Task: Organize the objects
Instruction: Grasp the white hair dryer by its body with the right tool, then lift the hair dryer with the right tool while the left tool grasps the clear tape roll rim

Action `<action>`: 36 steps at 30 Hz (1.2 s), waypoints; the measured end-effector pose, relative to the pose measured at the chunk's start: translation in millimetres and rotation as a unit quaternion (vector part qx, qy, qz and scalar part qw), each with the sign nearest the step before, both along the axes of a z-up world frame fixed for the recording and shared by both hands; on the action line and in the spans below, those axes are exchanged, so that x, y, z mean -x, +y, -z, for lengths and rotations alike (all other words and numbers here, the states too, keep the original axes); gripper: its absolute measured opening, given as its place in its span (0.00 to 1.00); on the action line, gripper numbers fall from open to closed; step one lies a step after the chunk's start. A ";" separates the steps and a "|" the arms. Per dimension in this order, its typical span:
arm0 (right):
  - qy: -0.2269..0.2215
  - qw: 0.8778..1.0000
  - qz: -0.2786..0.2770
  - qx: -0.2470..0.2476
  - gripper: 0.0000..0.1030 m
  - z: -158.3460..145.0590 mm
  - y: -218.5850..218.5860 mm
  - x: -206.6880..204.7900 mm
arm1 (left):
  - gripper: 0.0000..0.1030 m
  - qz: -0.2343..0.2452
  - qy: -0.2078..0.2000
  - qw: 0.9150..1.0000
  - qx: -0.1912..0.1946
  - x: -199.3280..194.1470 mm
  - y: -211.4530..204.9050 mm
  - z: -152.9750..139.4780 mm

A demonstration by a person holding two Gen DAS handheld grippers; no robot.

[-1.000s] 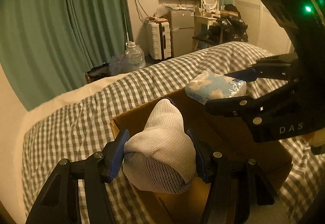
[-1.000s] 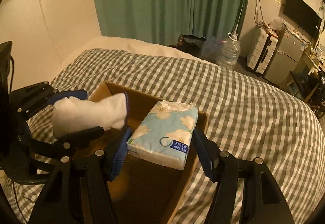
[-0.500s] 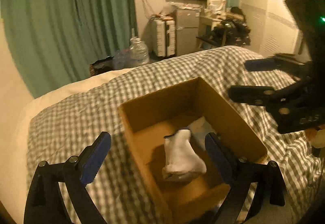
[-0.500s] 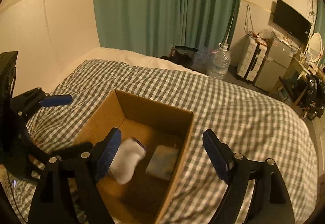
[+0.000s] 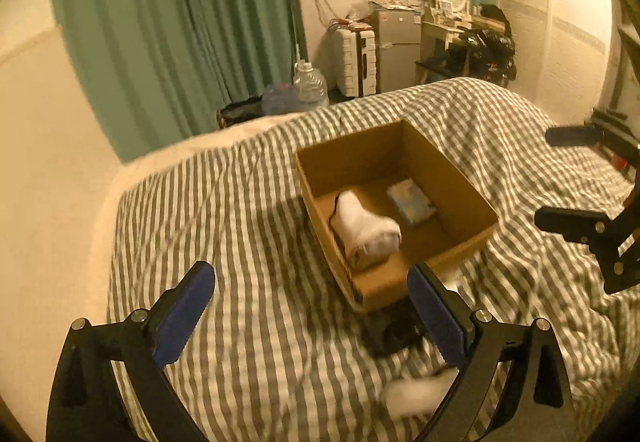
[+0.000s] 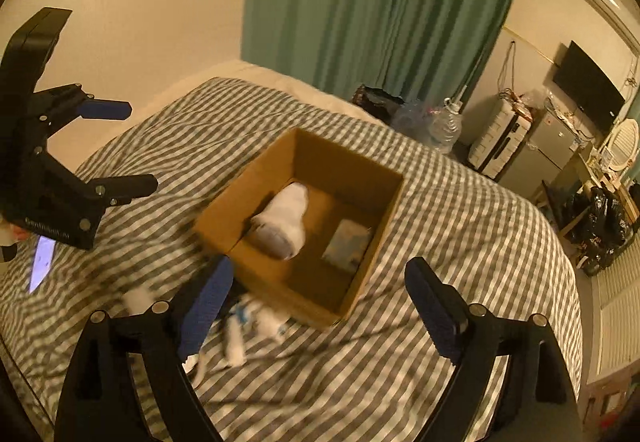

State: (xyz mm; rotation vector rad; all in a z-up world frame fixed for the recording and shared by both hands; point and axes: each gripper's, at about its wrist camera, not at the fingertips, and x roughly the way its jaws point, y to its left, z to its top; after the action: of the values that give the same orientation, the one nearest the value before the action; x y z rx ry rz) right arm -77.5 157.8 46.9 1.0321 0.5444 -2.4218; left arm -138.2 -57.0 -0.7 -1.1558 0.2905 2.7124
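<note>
Sock [image 5: 366, 228] and tissue pack [image 5: 412, 201] lay in the box [image 5: 472, 193]; both grippers [image 5: 312, 318] [image 6: 320, 306] were empty, jaws opening. Next probably came the loose items [image 6: 240, 326] nearby.

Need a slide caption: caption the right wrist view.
Open right gripper, jaws widening, above cardboard box holding white sock and tissue pack.

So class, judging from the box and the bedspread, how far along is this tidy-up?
Done: a white sock and a tissue pack lie in the cardboard box. In hand: nothing; the left claw and right claw are opening, empty. Left: blurred small items on the bedspread beside the box.
</note>
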 end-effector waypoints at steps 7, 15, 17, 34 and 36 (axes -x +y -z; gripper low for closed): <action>-0.022 0.999 -0.010 0.021 0.86 26.9 -12.4 -38.8 | 0.98 -0.101 -0.015 0.995 -0.010 -41.2 -34.7 41.0; -0.053 0.998 -0.024 0.033 0.86 82.6 -43.0 -65.3 | 0.98 -0.168 -0.013 0.985 -0.023 -67.4 -50.2 80.5; -0.070 0.996 -0.035 0.033 0.86 95.4 -55.2 -66.6 | 0.98 -0.168 -0.008 0.986 -0.004 -69.9 -48.4 84.5; -0.140 0.987 -0.080 0.011 0.51 142.9 -90.2 -63.0 | 0.98 -0.160 -0.033 0.986 -0.010 -61.1 -49.9 104.3; -0.132 0.988 -0.086 0.002 0.49 141.9 -93.8 -67.2 | 0.98 -0.159 -0.033 0.987 -0.007 -61.6 -48.0 105.0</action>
State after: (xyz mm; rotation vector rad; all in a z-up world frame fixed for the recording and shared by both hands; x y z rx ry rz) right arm -10.3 63.9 -95.0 1.2275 0.5129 -2.0954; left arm -76.6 -105.0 -105.6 -1.3915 0.0831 2.9289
